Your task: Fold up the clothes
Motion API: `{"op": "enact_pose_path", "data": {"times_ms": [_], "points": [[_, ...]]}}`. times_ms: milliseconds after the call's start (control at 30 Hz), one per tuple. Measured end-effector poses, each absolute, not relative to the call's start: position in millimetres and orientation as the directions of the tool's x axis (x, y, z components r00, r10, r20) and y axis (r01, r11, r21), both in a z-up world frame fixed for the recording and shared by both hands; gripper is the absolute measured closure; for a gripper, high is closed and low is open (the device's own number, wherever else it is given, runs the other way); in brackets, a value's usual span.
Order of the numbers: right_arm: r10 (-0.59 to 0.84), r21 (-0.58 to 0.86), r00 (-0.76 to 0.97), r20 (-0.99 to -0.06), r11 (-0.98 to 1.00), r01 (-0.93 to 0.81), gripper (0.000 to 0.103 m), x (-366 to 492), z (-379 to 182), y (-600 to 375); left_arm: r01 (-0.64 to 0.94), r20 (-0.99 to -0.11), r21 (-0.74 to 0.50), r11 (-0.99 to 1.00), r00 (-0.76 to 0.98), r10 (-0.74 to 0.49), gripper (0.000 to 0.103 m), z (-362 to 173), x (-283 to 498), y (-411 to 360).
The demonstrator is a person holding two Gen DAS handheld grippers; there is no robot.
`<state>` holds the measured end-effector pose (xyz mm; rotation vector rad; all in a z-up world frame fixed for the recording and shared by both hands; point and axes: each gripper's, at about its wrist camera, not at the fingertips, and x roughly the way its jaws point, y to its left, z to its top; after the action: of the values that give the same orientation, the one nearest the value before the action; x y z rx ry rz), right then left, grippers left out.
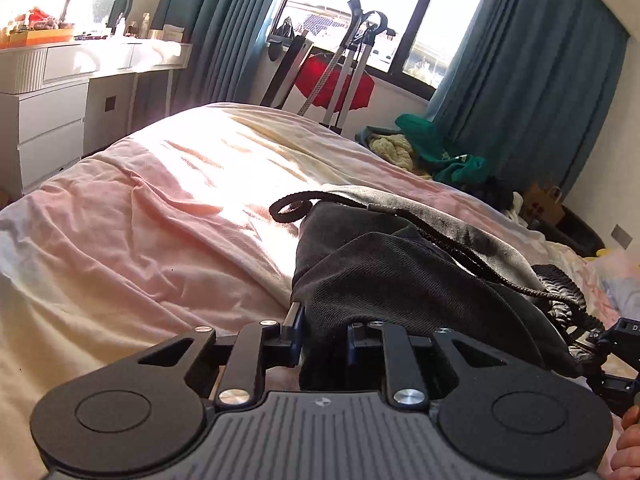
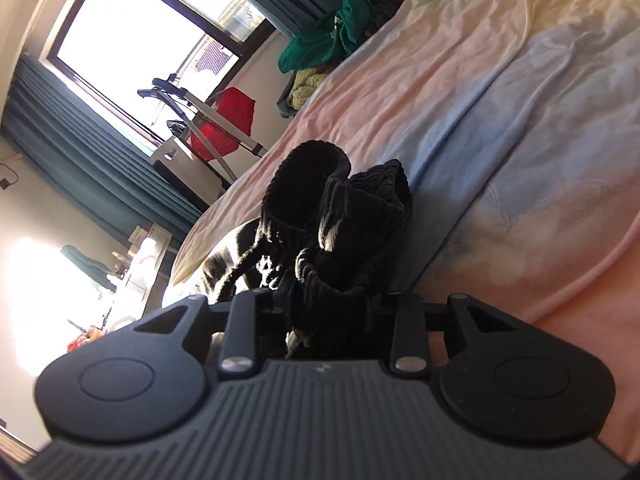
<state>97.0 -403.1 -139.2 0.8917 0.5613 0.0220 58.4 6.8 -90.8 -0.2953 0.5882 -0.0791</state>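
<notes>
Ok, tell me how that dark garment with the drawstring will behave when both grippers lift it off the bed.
The dark garment will likely sag between the left gripper and right gripper, since it already drapes in soft folds. Its drawstring lies loose, so it may dangle. The ribbed waistband looks bunched and stretchy, probably grippy.

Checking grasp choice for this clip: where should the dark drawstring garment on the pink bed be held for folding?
By its edges, one per gripper. The dark drawstring garment lies bunched on the pink bedsheet; the left gripper pinches smooth fabric from the near side, and the right gripper clamps the ribbed waistband, so it can be pulled taut.
</notes>
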Motion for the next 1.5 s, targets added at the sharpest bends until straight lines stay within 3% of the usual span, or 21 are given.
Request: {"op": "enact_pose_path", "data": {"times_ms": [67, 133, 200, 367, 500, 567, 667, 767, 1000, 1067, 1267, 1500], "points": [[0.251, 0.74, 0.847, -0.468, 0.635, 0.221, 0.062, 98.3, -140.3, -404.0, -0.01, -0.534, -0.298, 0.955, 0.83, -0.158, 0.082, -89.7, 59.6, 9.1], [0.226, 0.711, 0.837, -0.498, 0.658, 0.246, 0.047, 98.9, -139.0, -402.0, -0.009, -0.537, -0.297, 0.955, 0.828, -0.159, 0.082, -89.1, 60.5, 10.4], [0.187, 0.667, 0.818, -0.545, 0.687, 0.288, 0.016, 99.8, -138.8, -397.9, -0.009, -0.539, -0.291, 0.957, 0.827, -0.156, 0.082, -89.0, 63.4, 7.8], [0.366, 0.772, 0.77, -0.523, 0.587, 0.245, 0.015, 109.6, -161.9, -393.1, -0.015, -0.544, -0.272, 0.962, 0.827, -0.141, 0.082, -89.3, 65.9, 4.3], [0.34, 0.73, 0.775, -0.533, 0.647, 0.218, 0.015, 119.2, -165.2, -383.9, -0.016, -0.547, -0.271, 0.962, 0.825, -0.14, 0.082, -89.2, 65.9, 3.9], [0.347, 0.739, 0.776, -0.526, 0.638, 0.216, 0.007, 125.2, -171.7, -383.3, -0.016, -0.548, -0.265, 0.964, 0.825, -0.137, 0.082, -89.0, 65.3, 3.0], [0.376, 0.769, 0.783, -0.496, 0.608, 0.195, 0.005, 130.5, -177.4, -382.8, -0.019, -0.551, -0.263, 0.965, 0.823, -0.134, 0.082, -88.8, 64.9, 2.4], [0.374, 0.772, 0.813, -0.446, 0.621, 0.137, 0.004, 126.4, -163.8, -377.6, -0.027, -0.556, -0.27, 0.962, 0.82, -0.133, 0.082, -88.6, 65.6, 3.8], [0.418, 0.838, 0.891, -0.177, 0.539, -0.086, 0.004, 106.2, -130.4, -382.1, -0.055, -0.561, -0.317, 0.947, 0.816, -0.14, 0.082, -89.0, 67.1, 10.9], [0.418, 0.834, 0.887, -0.195, 0.547, -0.074, 0.004, 107.5, -131.0, -380.6, -0.065, -0.565, -0.362, 0.93, 0.809, -0.163, 0.081, -91.1, 69.0, 16.4], [0.38, 0.807, 0.842, -0.384, 0.58, 0.106, 0.004, 118.9, -160.8, -382.9, -0.079, -0.57, -0.389, 0.918, 0.803, -0.173, 0.081, -94.1, 70.4, 18.0], [0.385, 0.798, 0.828, -0.408, 0.59, 0.12, 0.004, 129.3, -174.0, -375.8, -0.095, -0.575, -0.42, 0.903, 0.797, -0.184, 0.081, -97.5, 72.8, 25.7]]}}
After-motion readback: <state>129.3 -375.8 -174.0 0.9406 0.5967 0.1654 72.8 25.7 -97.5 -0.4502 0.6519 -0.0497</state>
